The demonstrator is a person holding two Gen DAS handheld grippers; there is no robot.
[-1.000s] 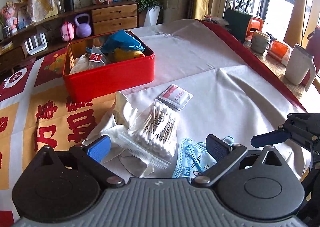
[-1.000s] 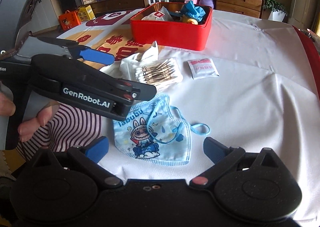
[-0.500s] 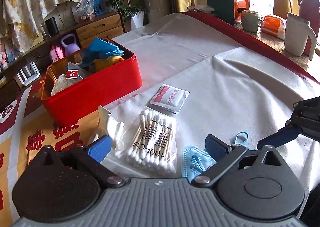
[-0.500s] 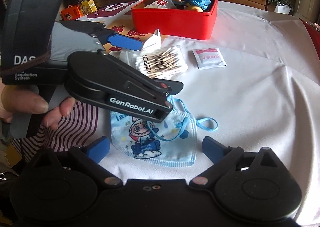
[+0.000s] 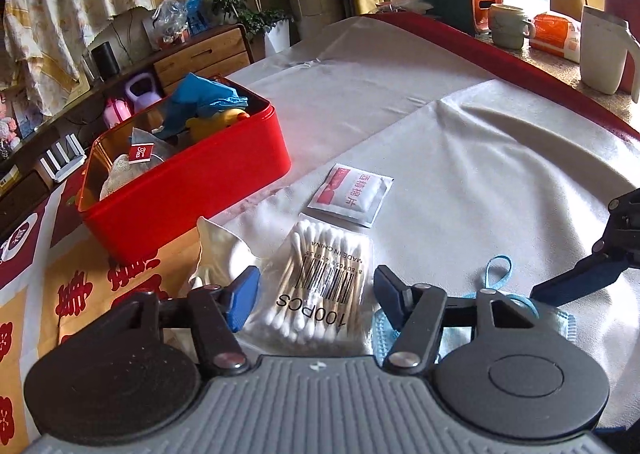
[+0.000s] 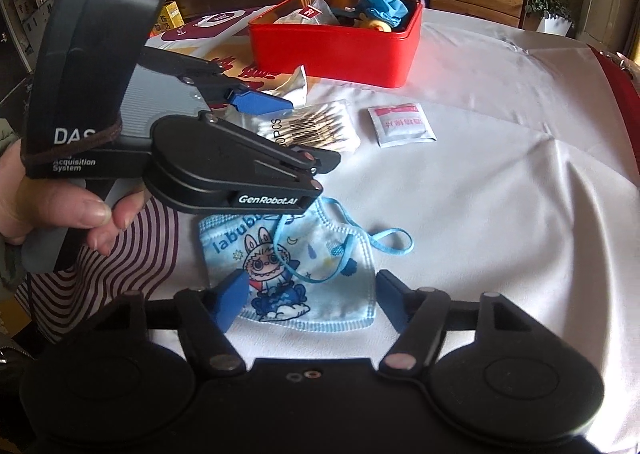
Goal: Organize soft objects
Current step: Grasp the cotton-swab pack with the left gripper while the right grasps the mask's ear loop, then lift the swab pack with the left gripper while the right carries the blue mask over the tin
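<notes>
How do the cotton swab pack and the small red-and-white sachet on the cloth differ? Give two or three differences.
The cotton swab pack is clear, showing its swabs and a barcode; the sachet is opaque white with a red band. The pack is larger than the sachet. The pack lies between the left gripper fingers; the sachet lies beyond them. Both lie flat on the white cloth, outside the red box.

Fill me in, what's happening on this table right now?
A person is sorting soft items with two handheld grippers. The left gripper is open, its fingers on either side of the cotton swab pack. The right gripper is open over the blue face mask. Neither has gripped anything yet. The alcohol wipe sachet and a crumpled clear bag lie loose; the red tin already holds some items.
</notes>
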